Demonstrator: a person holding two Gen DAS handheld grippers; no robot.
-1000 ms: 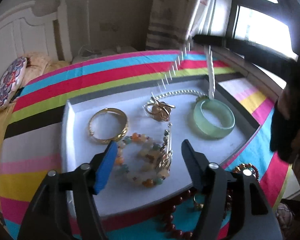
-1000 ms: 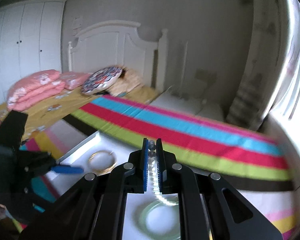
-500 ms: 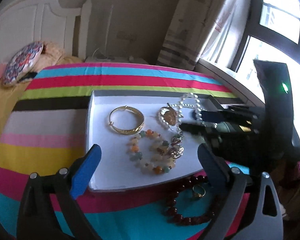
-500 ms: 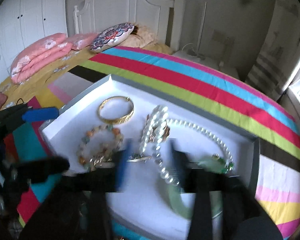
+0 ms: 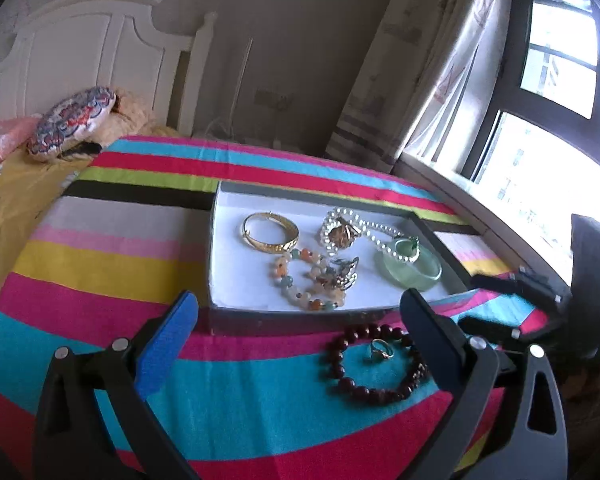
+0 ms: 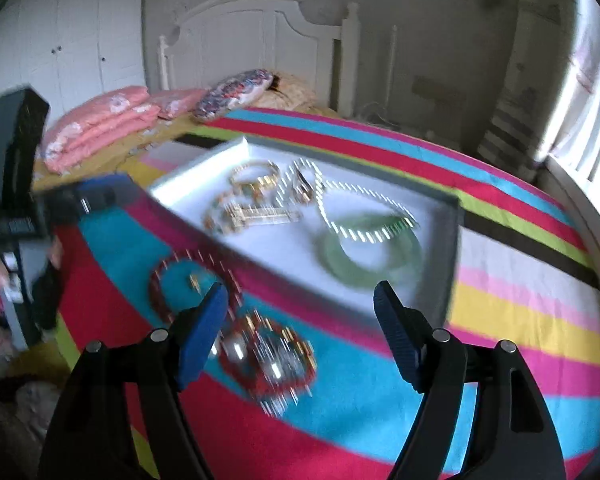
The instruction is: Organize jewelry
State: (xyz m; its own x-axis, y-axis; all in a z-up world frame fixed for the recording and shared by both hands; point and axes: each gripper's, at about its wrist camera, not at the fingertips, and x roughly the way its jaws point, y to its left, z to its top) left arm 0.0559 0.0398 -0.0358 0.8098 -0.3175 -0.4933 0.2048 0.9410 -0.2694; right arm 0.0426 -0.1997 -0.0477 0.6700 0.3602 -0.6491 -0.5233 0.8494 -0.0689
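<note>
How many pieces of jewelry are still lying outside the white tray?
3, maybe more hidden: a dark red bead bracelet with a small ring inside its loop, and a blurred red beaded piece nearest the right tongs.

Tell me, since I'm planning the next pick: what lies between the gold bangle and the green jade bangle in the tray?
In the left wrist view, the white pearl necklace coiled around a gold pendant.

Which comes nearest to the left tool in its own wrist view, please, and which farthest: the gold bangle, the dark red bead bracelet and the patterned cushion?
1. Dark red bead bracelet: on the striped cloth, just ahead of the left tool, right of centre.
2. Gold bangle: inside the white tray, left part.
3. Patterned cushion: far left, by the headboard.
</note>
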